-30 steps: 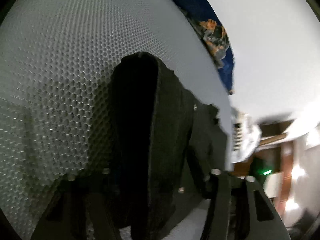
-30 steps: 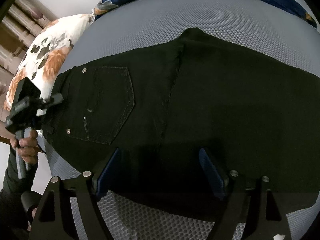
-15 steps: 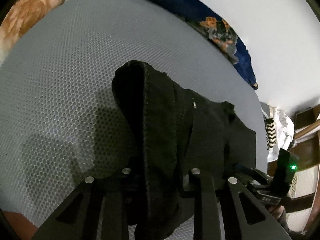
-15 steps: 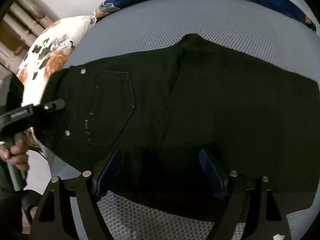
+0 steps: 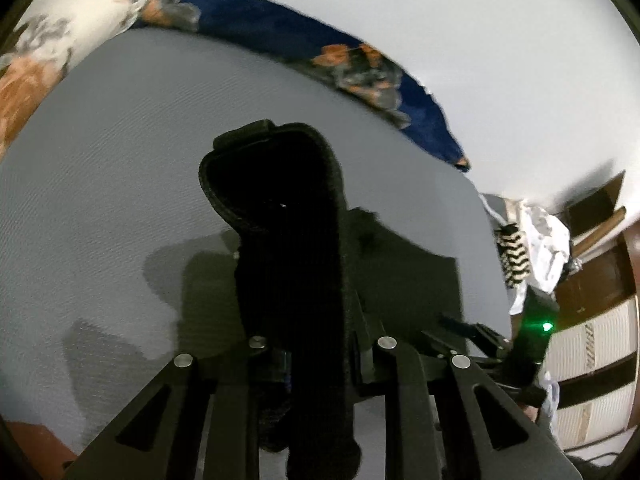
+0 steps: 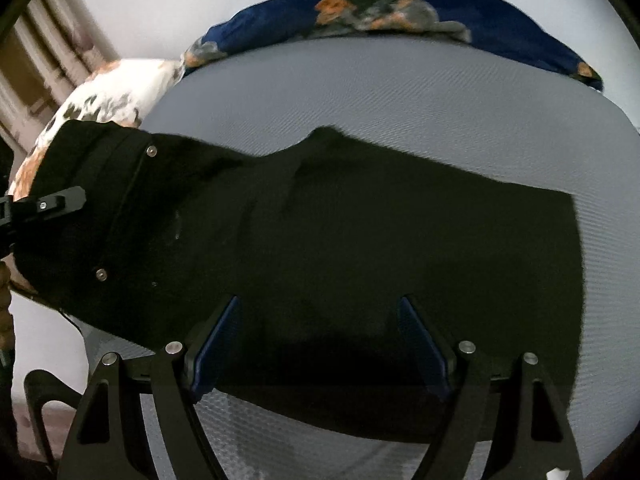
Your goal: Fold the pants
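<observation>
Black pants (image 6: 360, 240) lie spread across the grey mattress (image 6: 400, 92). My left gripper (image 5: 320, 344) has its jaws closing, and they pinch the waistband (image 5: 288, 220), which stands up lifted off the bed. In the right wrist view the same left gripper (image 6: 60, 202) grips the raised waist end at the far left. My right gripper (image 6: 320, 328) hovers open over the near edge of the pant legs, blue pads (image 6: 216, 340) wide apart with nothing pressed between them. It also shows in the left wrist view, right gripper (image 5: 480, 332), at the right.
A blue floral blanket (image 6: 440, 8) runs along the far edge of the mattress. A white and orange floral pillow (image 6: 112, 96) lies at the left end. A pile of clothes (image 5: 540, 248) and white drawers (image 5: 592, 344) stand beyond the bed's right end.
The left gripper narrowed onto the waistband and rose, pulling the waist end up off the mattress. The right gripper lifted slightly back from the legs and stayed open.
</observation>
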